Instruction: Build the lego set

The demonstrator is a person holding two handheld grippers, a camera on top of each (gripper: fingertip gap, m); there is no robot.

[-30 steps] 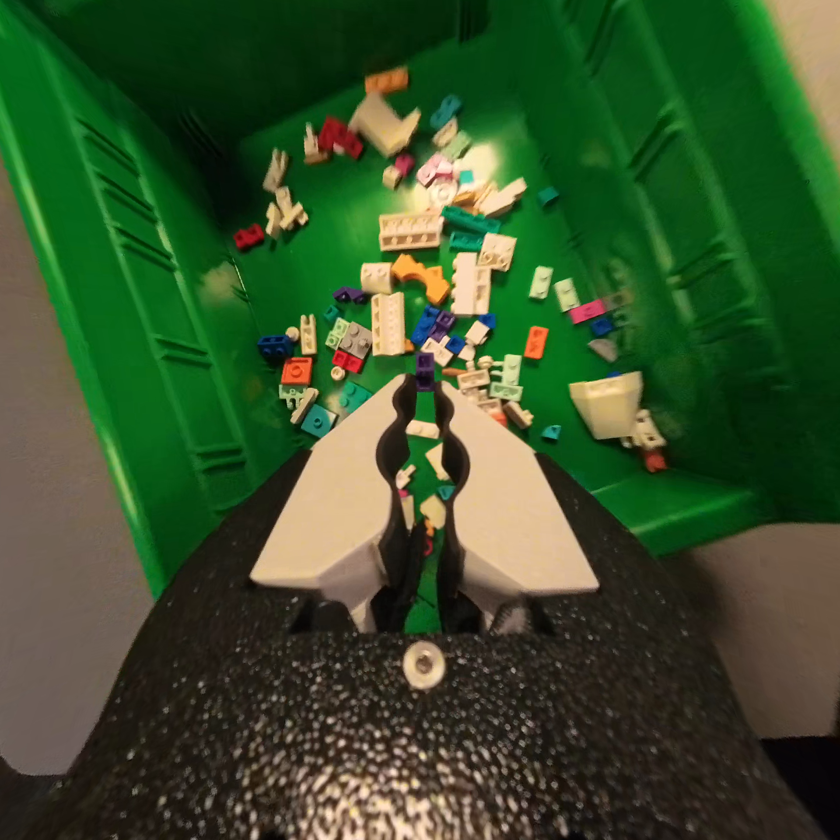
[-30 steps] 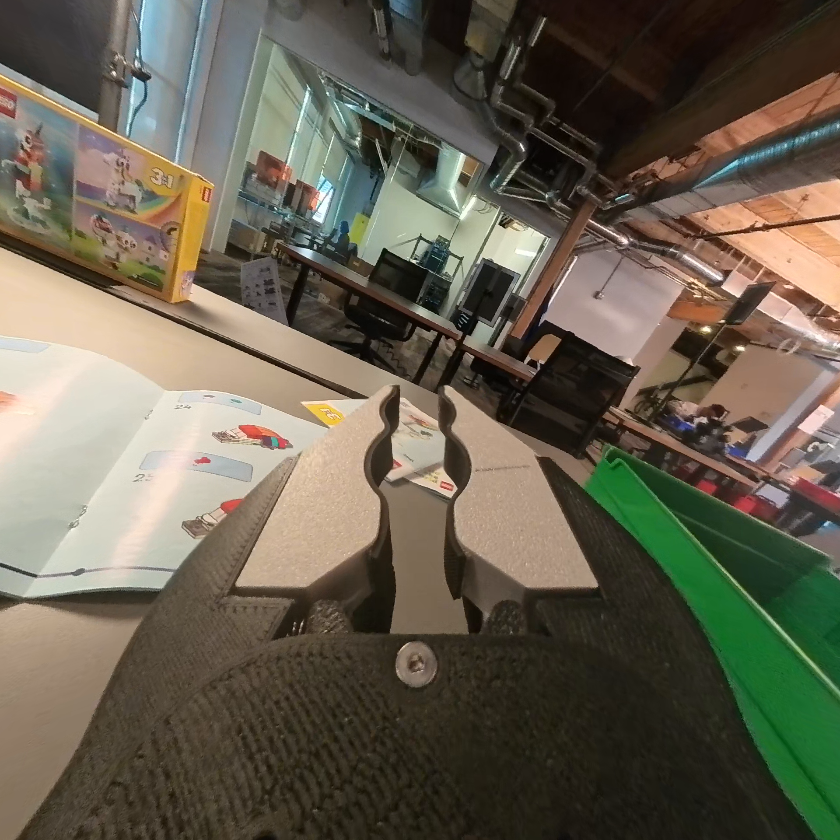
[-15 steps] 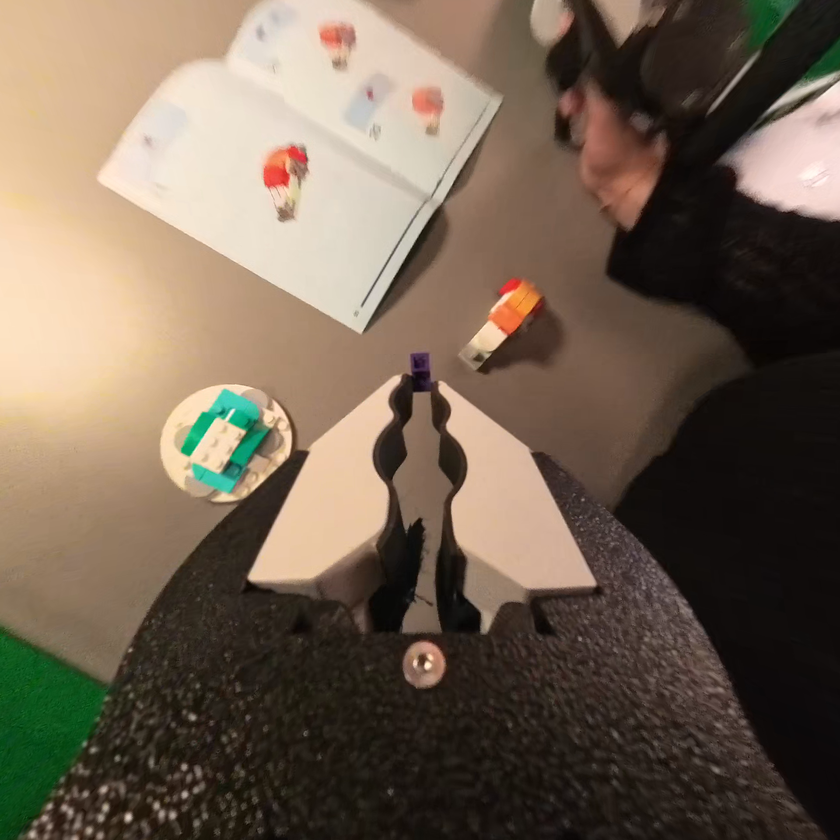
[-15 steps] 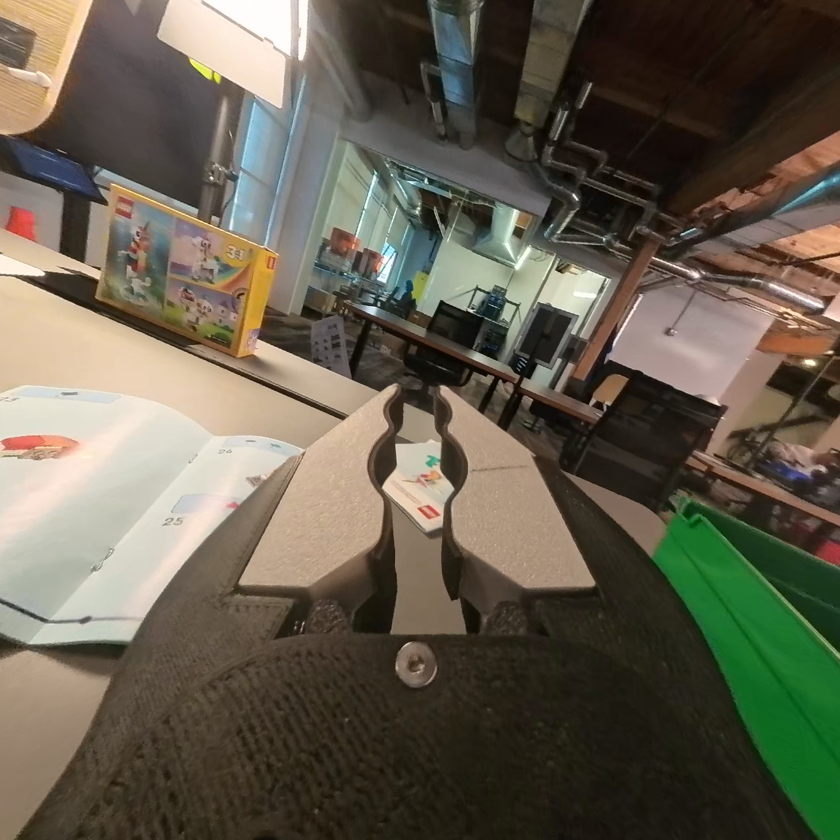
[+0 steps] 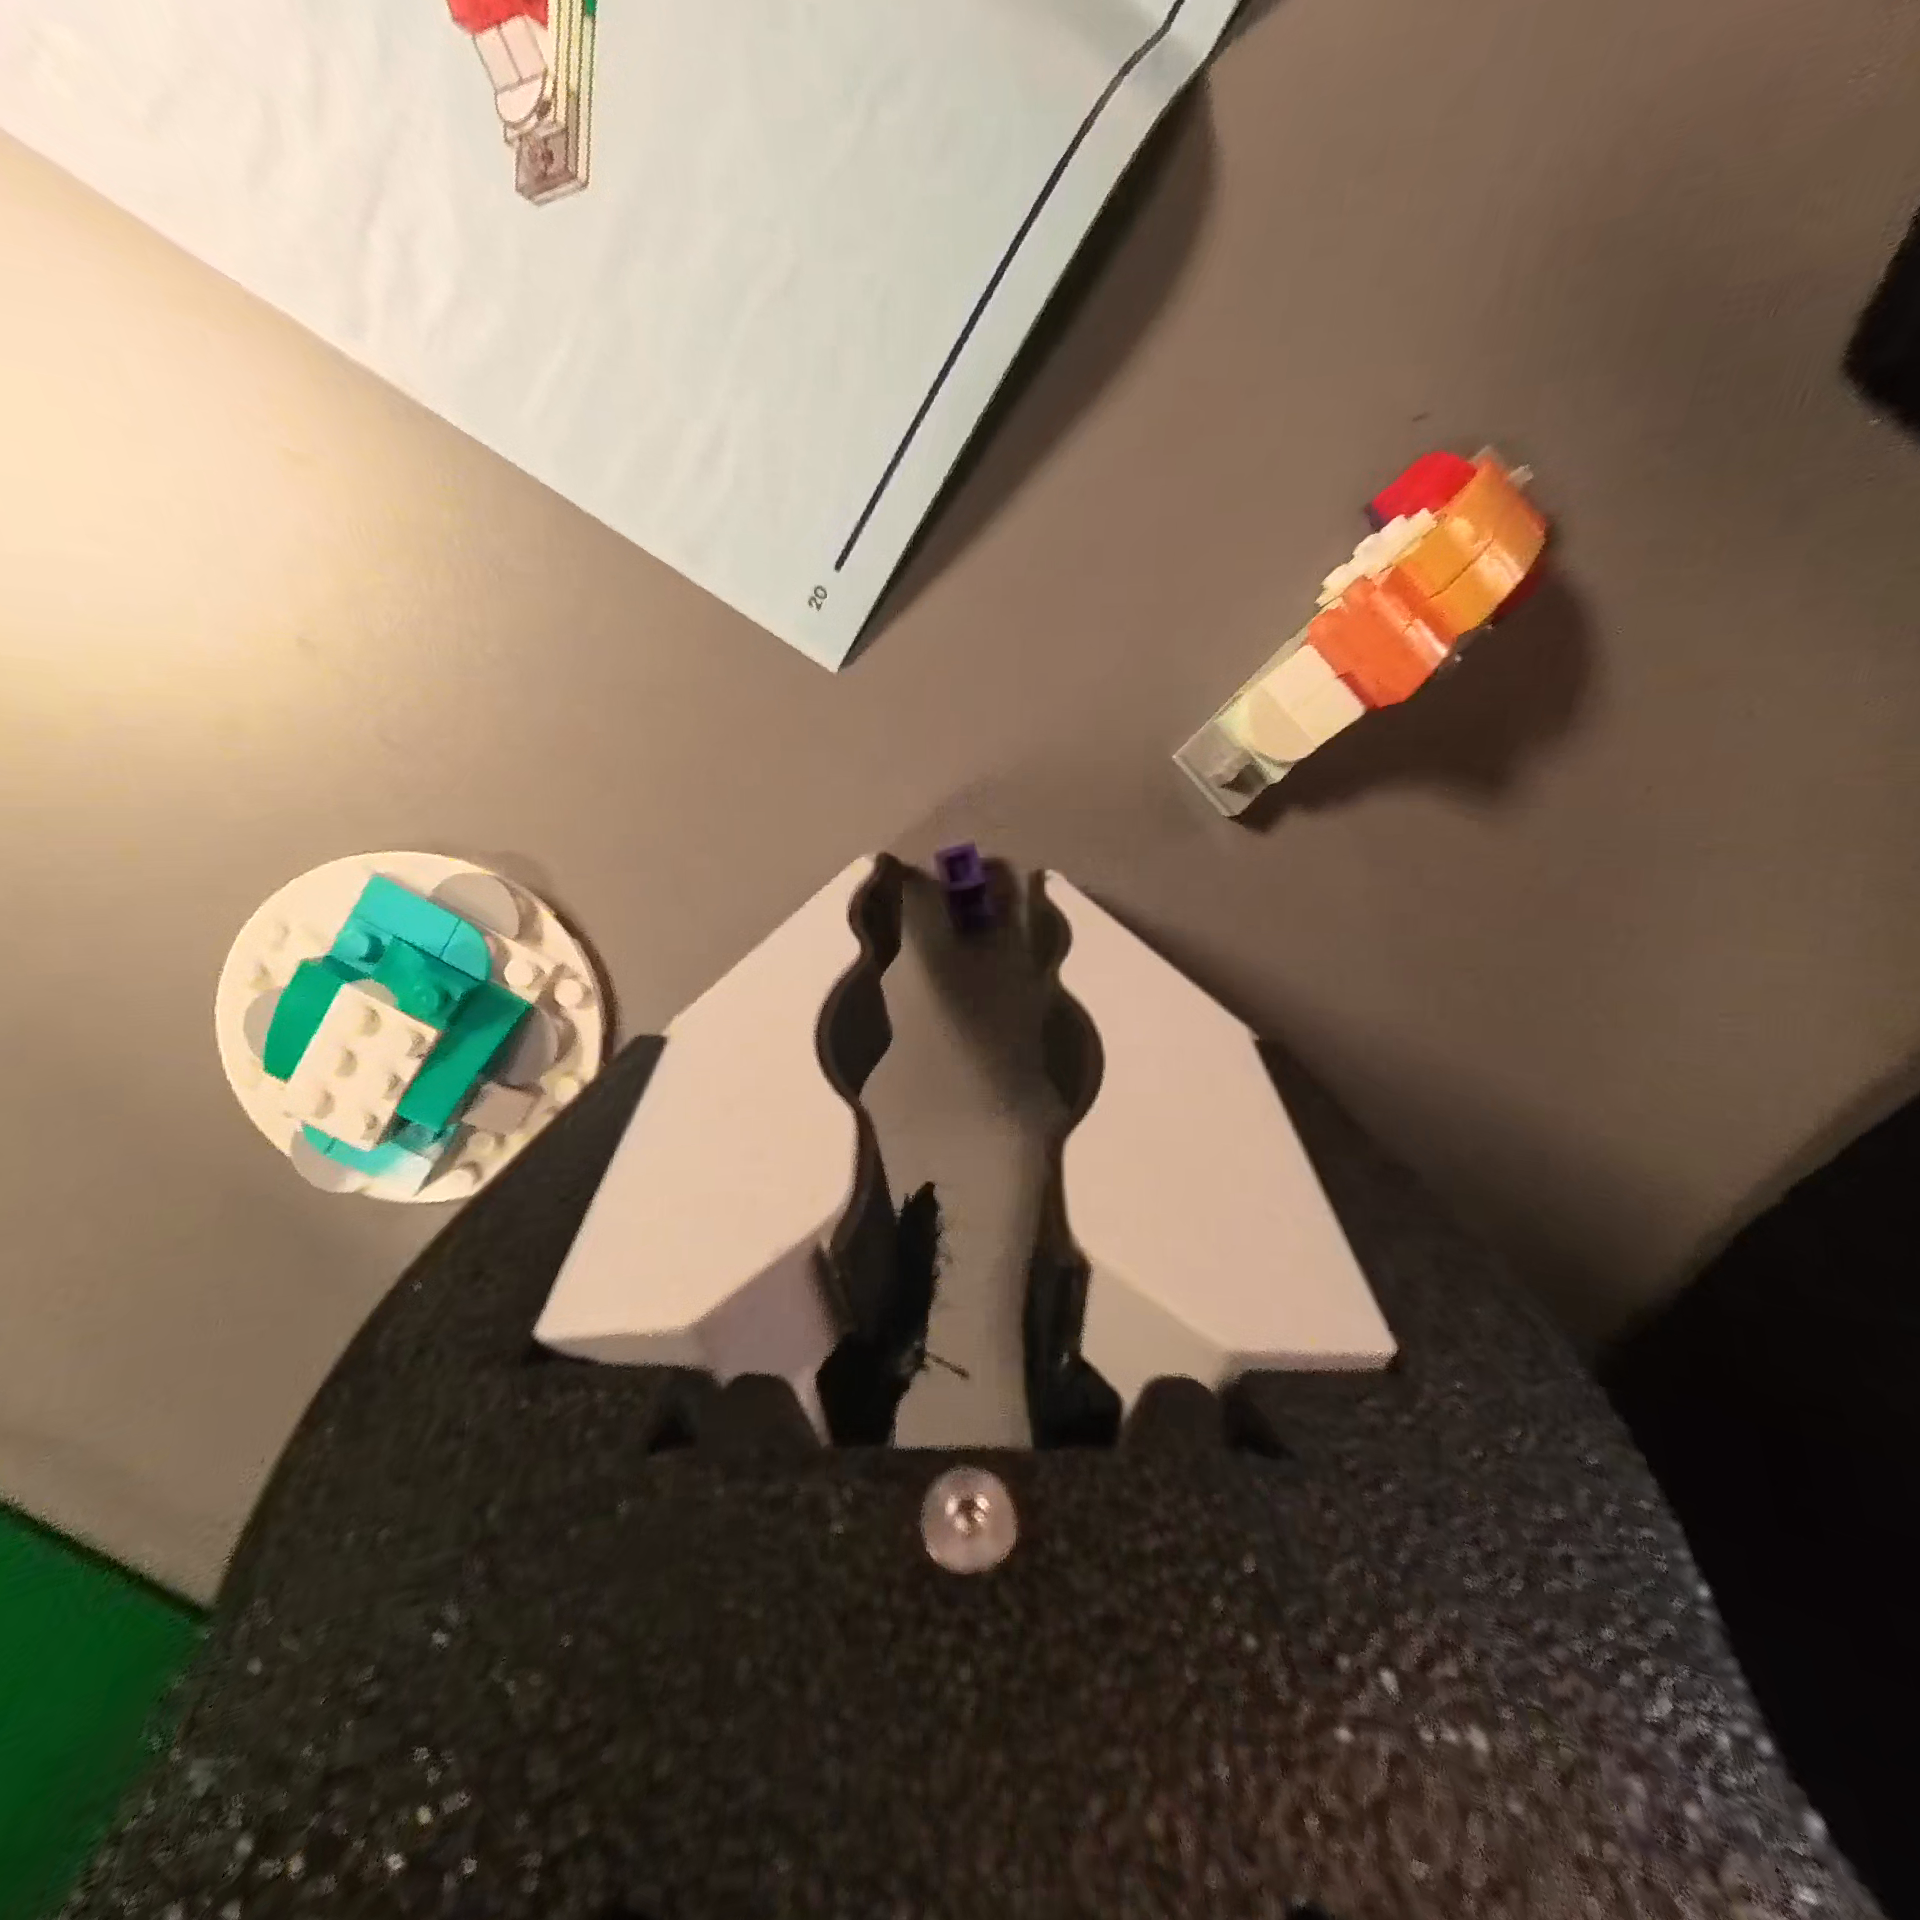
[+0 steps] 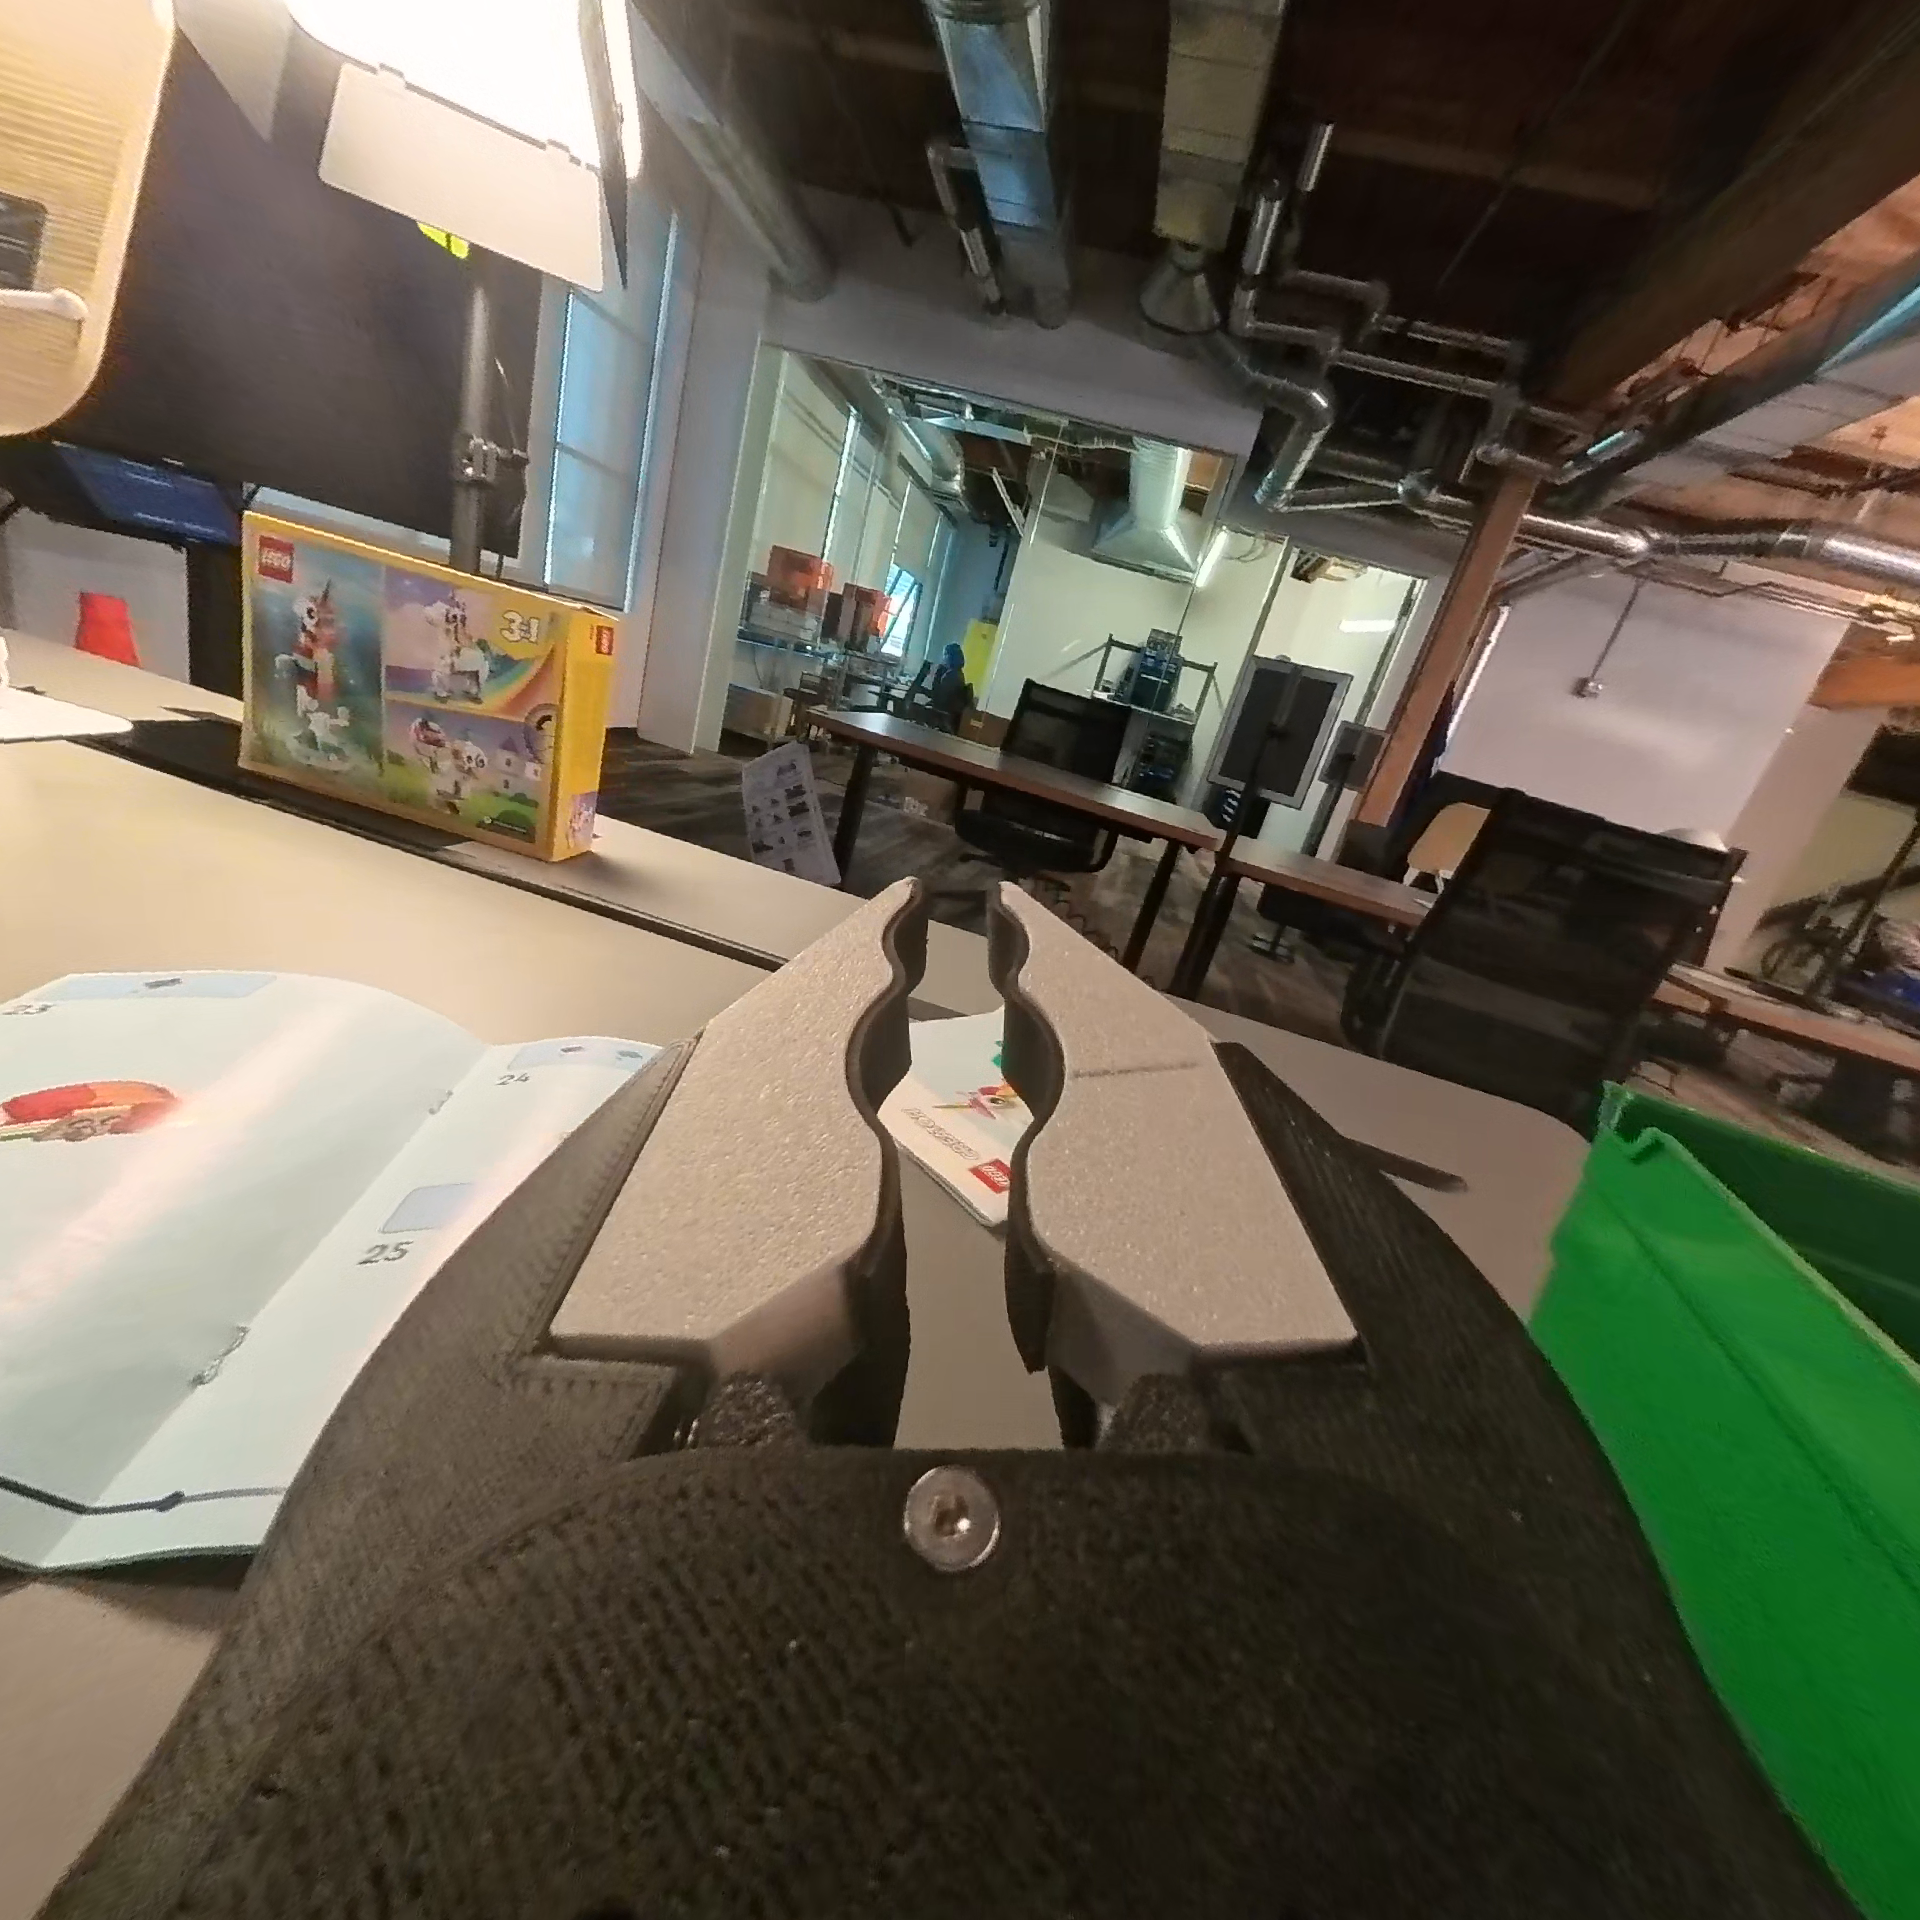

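A: Item 1, left gripper: jaws parted, purple brick between the tips, seemingly loose near the right one; released or held, I cannot tell.
B: Step?
A: Likely setting it on the worktop, frame centre. Orange build upper right, teal build left, booklet top.
B: Right gripper?
A: Slightly open, empty. Next: align the brick's studs before pressing.
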